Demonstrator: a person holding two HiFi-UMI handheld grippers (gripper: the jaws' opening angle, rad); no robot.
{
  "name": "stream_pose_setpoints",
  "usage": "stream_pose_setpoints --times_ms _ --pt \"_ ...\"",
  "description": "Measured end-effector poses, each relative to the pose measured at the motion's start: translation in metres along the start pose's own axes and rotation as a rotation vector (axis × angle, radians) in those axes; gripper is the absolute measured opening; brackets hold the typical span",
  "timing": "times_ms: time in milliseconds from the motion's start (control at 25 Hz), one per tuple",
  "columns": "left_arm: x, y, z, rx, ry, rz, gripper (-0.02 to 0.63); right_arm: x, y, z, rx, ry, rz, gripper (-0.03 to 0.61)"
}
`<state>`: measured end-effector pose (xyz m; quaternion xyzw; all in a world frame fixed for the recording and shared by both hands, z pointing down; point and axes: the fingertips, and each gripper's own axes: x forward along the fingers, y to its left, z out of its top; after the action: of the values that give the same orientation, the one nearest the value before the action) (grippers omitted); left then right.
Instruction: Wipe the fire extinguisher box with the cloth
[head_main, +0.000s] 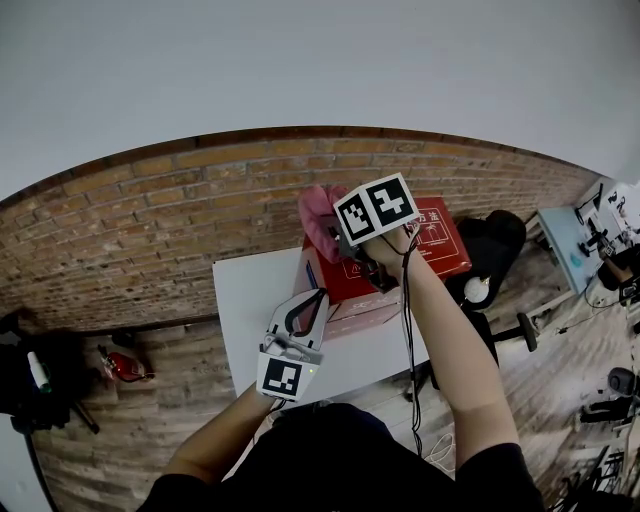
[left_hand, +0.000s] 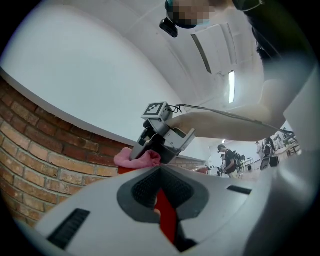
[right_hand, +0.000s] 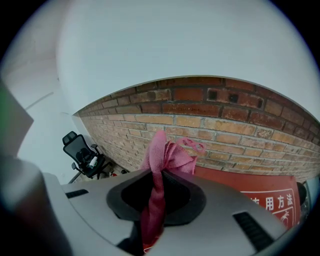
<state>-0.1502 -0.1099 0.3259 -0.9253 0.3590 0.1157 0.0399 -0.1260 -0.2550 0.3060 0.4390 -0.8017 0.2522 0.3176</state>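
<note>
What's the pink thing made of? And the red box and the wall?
Pink cloth: soft fabric, matte; it bunches and folds. Red box: smooth, flat printed faces, maybe painted metal or plastic; can't tell which. Wall: rough matte brick, with pale mortar lines showing.

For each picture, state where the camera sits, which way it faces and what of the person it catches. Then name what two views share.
Head view: on the person's head, steeply down at the white table and red fire extinguisher box; both forearms, left gripper, right gripper.
Left gripper view: on the left gripper, along its closed jaws toward the right gripper and forearm.
Right gripper view: on the right gripper, past jaws shut on the pink cloth, toward the brick wall.
Shared: all show cloth and box.
</note>
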Motion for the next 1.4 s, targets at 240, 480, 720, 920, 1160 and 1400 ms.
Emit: stream_pose_setpoints --times_ms 240,480,720,920,1160,1400 --pt "-0.002 -0.002 0.0 -0.003 -0.007 0.01 0.028 -0.008 0.011 -0.014 -0.008 -0.01 0.022 0.064" --pt "-0.003 -0.003 0.001 -0.006 -0.012 0.021 0.028 -0.017 0.021 -0.026 -0.04 -0.016 0.022 0.064" --pt "-0.003 -0.004 0.0 0.0 -0.012 0.021 0.028 -0.026 0.031 -0.04 -0.054 -0.019 0.031 0.064" --pt "-0.003 -0.003 0.0 -0.005 -0.013 0.023 0.028 -0.034 0.043 -0.054 -0.075 -0.02 0.039 0.064" --pt "-0.002 -0.004 0.0 0.002 -0.01 0.023 0.028 -0.043 0.052 -0.066 -0.077 -0.032 0.078 0.064" --pt "-0.002 -0.004 0.0 0.016 -0.004 0.019 0.028 -0.048 0.041 -0.07 -0.057 -0.053 0.067 0.064"
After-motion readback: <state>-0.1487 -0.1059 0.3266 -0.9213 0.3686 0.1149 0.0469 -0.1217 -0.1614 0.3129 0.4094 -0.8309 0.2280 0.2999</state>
